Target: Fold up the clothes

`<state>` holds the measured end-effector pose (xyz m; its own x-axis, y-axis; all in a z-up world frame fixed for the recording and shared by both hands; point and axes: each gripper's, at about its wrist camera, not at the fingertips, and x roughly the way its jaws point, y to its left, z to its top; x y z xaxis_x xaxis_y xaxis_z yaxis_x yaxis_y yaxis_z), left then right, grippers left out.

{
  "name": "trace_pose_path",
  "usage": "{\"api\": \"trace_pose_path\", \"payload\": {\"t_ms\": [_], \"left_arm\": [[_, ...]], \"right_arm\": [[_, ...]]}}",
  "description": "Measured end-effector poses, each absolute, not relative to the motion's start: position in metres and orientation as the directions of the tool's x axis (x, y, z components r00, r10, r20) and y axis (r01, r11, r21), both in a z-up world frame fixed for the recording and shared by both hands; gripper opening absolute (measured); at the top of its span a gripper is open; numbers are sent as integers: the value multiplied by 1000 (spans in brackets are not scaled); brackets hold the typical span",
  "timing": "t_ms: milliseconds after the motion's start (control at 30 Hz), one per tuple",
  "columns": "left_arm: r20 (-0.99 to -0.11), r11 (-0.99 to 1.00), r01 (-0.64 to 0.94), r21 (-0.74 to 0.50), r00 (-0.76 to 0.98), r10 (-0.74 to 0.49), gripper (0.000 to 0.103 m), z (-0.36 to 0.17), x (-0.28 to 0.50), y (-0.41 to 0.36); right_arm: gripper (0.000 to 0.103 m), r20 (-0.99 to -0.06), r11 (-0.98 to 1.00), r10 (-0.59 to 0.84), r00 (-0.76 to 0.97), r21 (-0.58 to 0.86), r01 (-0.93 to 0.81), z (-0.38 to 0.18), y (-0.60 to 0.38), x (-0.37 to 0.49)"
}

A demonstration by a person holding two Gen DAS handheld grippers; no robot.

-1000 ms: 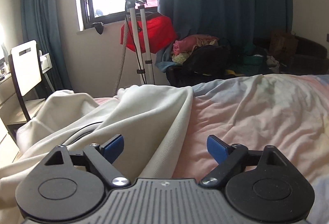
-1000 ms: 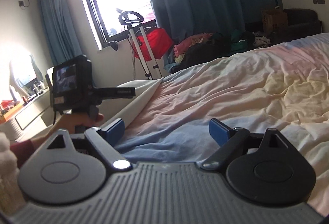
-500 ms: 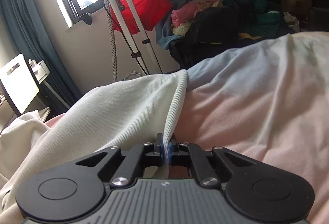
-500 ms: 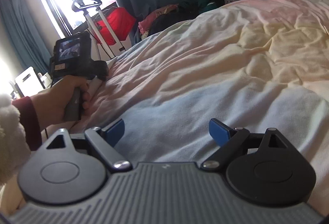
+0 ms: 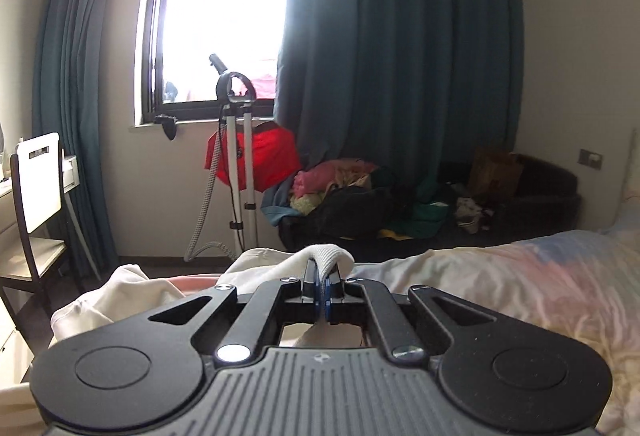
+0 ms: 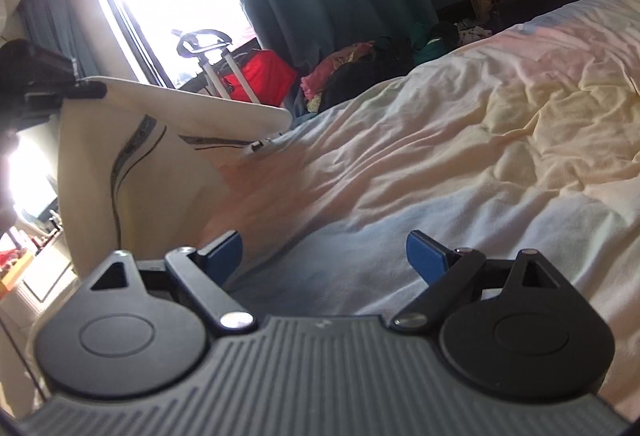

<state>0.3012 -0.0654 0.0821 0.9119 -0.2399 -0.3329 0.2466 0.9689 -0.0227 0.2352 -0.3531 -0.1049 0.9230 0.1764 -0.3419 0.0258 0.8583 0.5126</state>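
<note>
- Since half a second earlier, the left gripper (image 5: pixel 322 290) had lifted, raising the one cream garment (image 6: pixel 136 171) clear of the bed (image 6: pixel 460 139) on its near side.
- Its two blue pads were pressed together on a fold of the ribbed edge.
- The right gripper (image 6: pixel 324 254) hung over the duvet, its two fingers spread apart with nothing between them.
- Behind stood one white chair (image 5: pixel 38 175) and one window (image 5: pixel 224 11).

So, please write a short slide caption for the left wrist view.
Left gripper shut on a cream garment, lifting its ribbed edge above the pastel bed cover.
</note>
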Motion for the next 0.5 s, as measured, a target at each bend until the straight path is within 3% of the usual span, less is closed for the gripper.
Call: {"api": "trace_pose_path", "payload": {"t_ms": [200,400,500], "left_arm": [[-373,943,318,-95,867,-330,2,33,156,-35],[-424,932,298,-204,832,-359,3,-22,98,-1],[-413,926,309,-215,831,-373,3,-22,92,9]], "right_arm": [[91,-262,762,314,912,643,-77,-88,-357,201],[91,-325,615,464,824,788,-35,-102,-360,195],[80,-382,598,479,790,801,25,-110,-357,207]]}}
